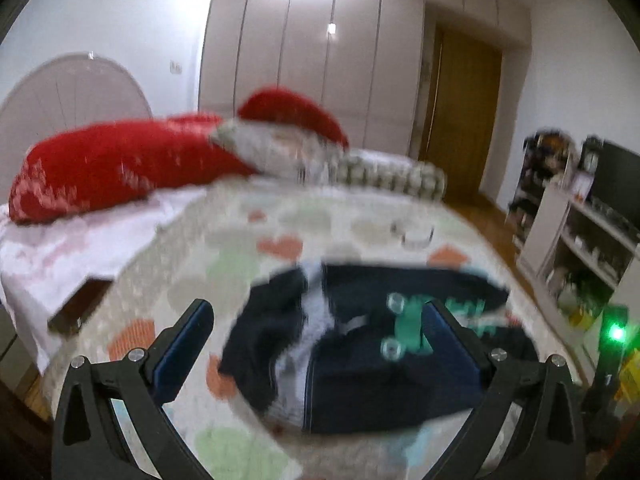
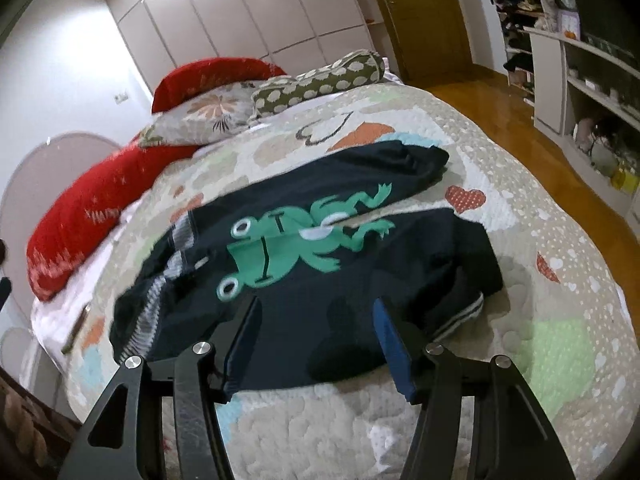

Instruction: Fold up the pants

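Dark navy pants with a green frog print lie crumpled on the quilted bedspread, the striped waistband at the left. They also show, blurred, in the left wrist view. My right gripper is open, hovering just above the near edge of the pants, holding nothing. My left gripper is wide open above the pants, its fingers either side of the fabric, holding nothing.
Red pillows, a floral pillow and a spotted bolster lie at the bed's head. A white shelf unit stands at the right over a wooden floor. Wardrobes and a door stand behind.
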Demonstrator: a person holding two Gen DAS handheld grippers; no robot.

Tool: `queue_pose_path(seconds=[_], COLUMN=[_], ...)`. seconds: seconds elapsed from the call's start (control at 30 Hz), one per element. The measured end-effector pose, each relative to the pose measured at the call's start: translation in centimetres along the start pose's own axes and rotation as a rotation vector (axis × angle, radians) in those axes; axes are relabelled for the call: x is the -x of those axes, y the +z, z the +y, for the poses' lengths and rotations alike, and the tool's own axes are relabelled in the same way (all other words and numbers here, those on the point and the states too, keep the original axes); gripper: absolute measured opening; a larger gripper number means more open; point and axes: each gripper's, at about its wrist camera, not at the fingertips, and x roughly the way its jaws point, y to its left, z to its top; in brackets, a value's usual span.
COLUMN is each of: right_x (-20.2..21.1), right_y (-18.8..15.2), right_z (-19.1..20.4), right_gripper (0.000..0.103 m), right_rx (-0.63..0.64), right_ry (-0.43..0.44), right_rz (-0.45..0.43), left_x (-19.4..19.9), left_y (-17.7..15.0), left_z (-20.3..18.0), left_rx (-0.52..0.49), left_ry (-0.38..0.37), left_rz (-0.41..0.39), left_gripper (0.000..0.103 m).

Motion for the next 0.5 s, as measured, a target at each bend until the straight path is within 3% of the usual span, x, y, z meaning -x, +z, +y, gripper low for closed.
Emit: queue_pose_path(seconds=[0.23,0.5], right_x=[-1.0,-1.4], right_y=[-1.8,-2.3], right_z=[2.3,3.1], right_gripper=[0.064,0.066], right_rx=[0.109,0.145], right_ry=[-0.031,-0.043], right_rz=[0.045,0.062], left_x=[-2.2,-2.5], left_y=[-3.2,-3.7], left_z=[0.2,-0.1], left_rx=[0.009,-0.014], left_ry=[0.009,0.025], left_rz=[0.165,0.171], left_gripper=[0.103,0.103])
